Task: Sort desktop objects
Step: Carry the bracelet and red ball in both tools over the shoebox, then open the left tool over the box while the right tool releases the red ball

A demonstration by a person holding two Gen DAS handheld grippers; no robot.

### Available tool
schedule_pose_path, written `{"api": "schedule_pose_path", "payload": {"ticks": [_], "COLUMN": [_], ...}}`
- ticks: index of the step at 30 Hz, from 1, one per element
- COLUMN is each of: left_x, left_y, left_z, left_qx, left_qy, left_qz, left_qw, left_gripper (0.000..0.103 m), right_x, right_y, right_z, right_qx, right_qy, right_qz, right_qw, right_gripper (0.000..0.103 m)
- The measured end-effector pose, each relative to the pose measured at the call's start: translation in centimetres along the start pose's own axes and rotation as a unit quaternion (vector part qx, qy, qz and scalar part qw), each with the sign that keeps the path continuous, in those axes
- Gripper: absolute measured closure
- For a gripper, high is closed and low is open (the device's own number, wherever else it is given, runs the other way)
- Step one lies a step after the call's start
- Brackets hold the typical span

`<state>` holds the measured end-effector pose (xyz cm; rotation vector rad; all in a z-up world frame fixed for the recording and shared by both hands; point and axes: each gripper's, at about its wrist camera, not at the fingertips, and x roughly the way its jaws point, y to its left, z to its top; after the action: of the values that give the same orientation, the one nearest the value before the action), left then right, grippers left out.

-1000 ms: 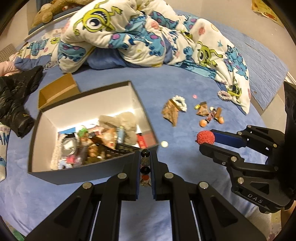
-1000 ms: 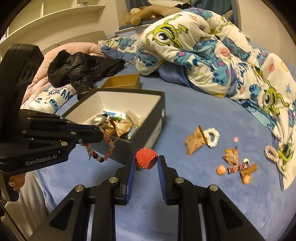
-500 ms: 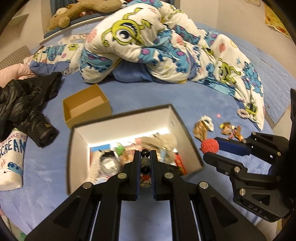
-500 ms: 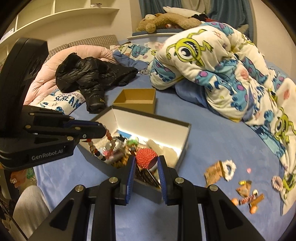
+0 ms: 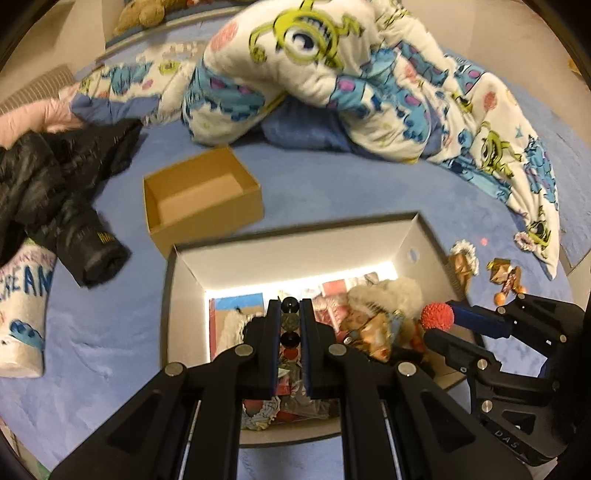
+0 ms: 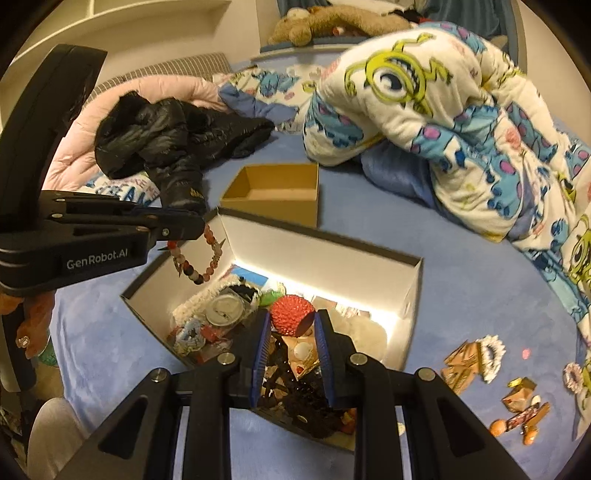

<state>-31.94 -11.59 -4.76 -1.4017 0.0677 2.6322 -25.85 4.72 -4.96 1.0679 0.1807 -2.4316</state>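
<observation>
Already the grey cardboard box (image 6: 413, 291) brims with trinkets while, above it, the right gripper (image 6: 291, 325) clasps a red spiky ball (image 6: 291, 315), the left gripper (image 5: 290, 325) pinches a beaded bracelet (image 6: 201, 258), and wrappers (image 6: 517, 402) litter the bed.

A bedroom at home: blue bedsheet (image 5: 332, 184), cartoon-monster duvet (image 6: 424, 96), teddy bear (image 6: 332, 26) on the ledge.
</observation>
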Motion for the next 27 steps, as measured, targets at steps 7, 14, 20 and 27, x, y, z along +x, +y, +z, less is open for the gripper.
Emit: {"api": "schedule_pose_path", "payload": {"ticks": [7, 14, 20, 27], "left_x": [4.9, 7.0, 8.2, 8.6], "left_y": [1.0, 1.4, 1.5, 1.5], "left_z": [-2.8, -4.1, -4.8, -5.5], "left_qx": [-0.019, -0.024, -0.026, -0.021], "left_qy": [0.041, 0.061, 0.085, 0.100], "left_qz": [-0.007, -0.003, 0.003, 0.024], "left_qw": [0.9989, 0.9979, 0.9961, 0.9944], "left_gripper": [0.093, 0.093, 0.093, 0.076], "right_x": [4.4, 6.3, 7.3, 7.5], "right_y": [0.2, 0.2, -0.2, -0.4], "right_z": [-1.3, -2.1, -2.4, -2.5], "right_qx": [0.005, 0.006, 0.016, 0.022], "right_qy": [0.042, 0.067, 0.087, 0.096], "right_qz": [-0.003, -0.006, -0.010, -0.018], "right_qw": [0.999, 0.998, 0.996, 0.995], "right_gripper": [0.078, 0.078, 0.078, 0.075]}}
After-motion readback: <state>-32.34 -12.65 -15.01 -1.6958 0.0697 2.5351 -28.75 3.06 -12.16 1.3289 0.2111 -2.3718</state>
